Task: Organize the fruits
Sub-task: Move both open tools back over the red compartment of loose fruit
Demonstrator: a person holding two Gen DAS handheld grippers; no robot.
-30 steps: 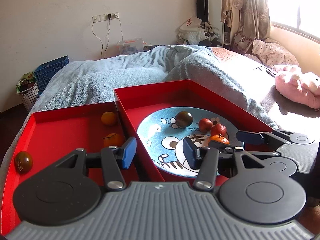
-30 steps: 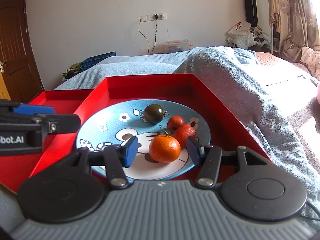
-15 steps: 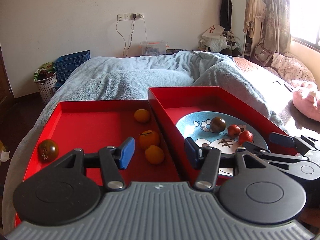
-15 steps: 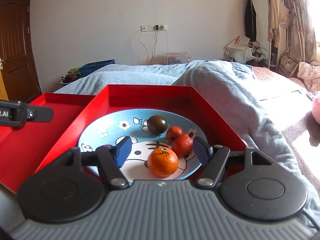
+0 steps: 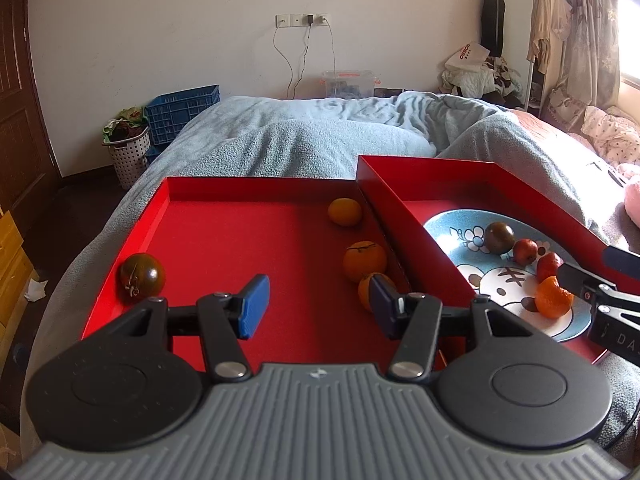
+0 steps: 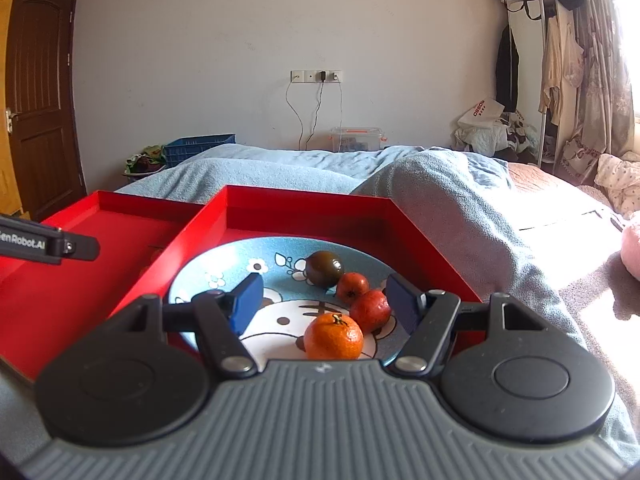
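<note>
Judging by its rounded, firm-skinned look, the nearest orange [image 5: 370, 292], low and right of centre in the left tray [image 5: 224, 248] and half hidden by a fingertip, should be light but prone to roll, best pinched across its widest middle. The left gripper [image 5: 318, 308] hovers level above that tray, released and holding nothing. Lower centre of the right view, the right gripper [image 6: 324, 304] is likewise spread wide over the plate [image 6: 208, 280], a mandarin [image 6: 334, 336] lying unclasped between its fingers.

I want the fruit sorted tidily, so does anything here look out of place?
Yes: one dark tomato sits alone by the left wall of the left red tray, far from the three oranges along its right wall. Its twin lies on the blue plate. Nothing looks spilled or damaged.
</note>
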